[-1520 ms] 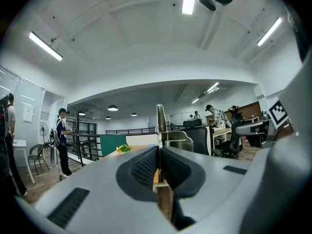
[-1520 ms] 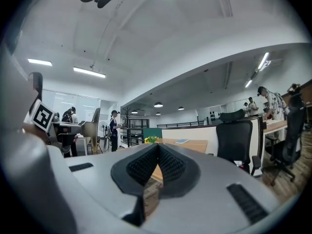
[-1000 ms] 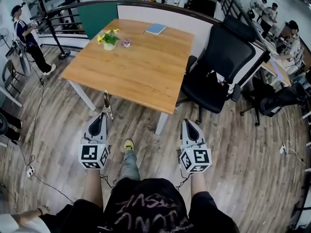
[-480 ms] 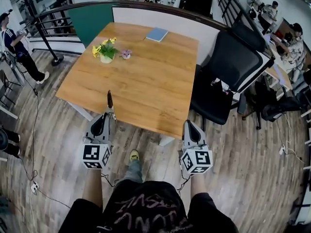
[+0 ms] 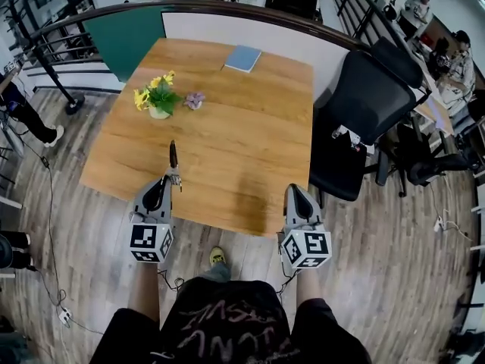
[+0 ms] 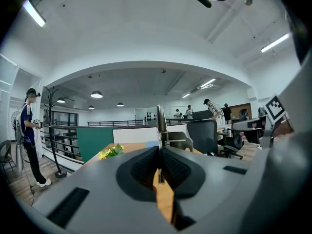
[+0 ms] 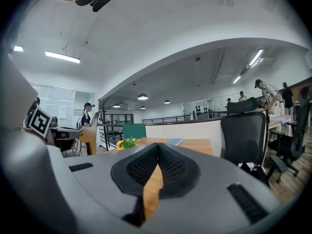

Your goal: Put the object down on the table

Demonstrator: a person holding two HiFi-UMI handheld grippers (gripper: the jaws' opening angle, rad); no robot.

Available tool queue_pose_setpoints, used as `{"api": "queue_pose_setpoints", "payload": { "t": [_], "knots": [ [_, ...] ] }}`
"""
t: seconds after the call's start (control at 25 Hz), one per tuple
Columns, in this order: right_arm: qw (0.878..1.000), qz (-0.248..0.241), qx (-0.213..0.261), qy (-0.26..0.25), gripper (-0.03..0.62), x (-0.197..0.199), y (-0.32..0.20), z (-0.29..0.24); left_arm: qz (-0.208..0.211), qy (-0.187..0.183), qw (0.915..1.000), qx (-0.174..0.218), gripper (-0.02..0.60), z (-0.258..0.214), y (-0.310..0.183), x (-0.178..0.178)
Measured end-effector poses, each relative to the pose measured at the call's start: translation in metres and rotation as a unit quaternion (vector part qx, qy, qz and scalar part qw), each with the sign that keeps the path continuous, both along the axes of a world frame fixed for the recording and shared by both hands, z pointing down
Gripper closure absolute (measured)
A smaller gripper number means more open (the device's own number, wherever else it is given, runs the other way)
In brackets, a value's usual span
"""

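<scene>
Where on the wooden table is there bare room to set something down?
The near half and right side of the table are bare. Crowded only far left: flower pot and small purple item. A blue notebook borders the far edge.

Wood tones dominated.
The table [image 5: 250, 135] was orange-brown woodgrain, the notebook [image 5: 242, 58] blue, the flowers [image 5: 154, 95] yellow, the tool [image 5: 173, 156] dark brown.

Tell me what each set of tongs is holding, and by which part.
Left tongs pinch a slim tool by its metal end, dark end pointing away. Right tongs hold nothing.
</scene>
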State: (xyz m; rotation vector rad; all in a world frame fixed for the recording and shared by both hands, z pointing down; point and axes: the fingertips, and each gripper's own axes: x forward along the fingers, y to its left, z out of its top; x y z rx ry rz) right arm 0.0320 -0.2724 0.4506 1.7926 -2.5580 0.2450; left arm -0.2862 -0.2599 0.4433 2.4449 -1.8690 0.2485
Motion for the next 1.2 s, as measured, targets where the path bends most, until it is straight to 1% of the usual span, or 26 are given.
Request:
{"api": "queue_pose_setpoints", "payload": {
  "t": [0.12, 0.24, 0.6, 0.92, 1.2],
  "knots": [
    [1.000, 0.013, -0.004, -0.001, 0.589, -0.009, -0.018, 0.000, 0.011, 0.005, 0.9999, -0.005, 0.566, 0.006, -0.026, -0.009],
    [1.000, 0.022, -0.008, 0.003, 0.589, -0.011, -0.032, -0.001, 0.026, 0.005, 0.9996, -0.013, 0.566, 0.013, -0.049, -0.008],
    [0.999, 0.039, -0.012, -0.002, 0.589, -0.001, -0.063, 0.001, 0.055, -0.019, 0.9981, -0.021, 0.566, 0.023, -0.088, 0.007],
    [1.000, 0.016, -0.015, -0.001, 0.588, -0.001, -0.085, 0.005, 0.052, -0.044, 0.9967, -0.044, 0.566, 0.039, -0.102, 0.023],
    [1.000, -0.005, -0.017, -0.005, 0.588, 0.004, -0.101, 0.011, 0.038, -0.069, 0.9958, -0.046, 0.566, 0.044, -0.118, 0.029]
  ]
}}
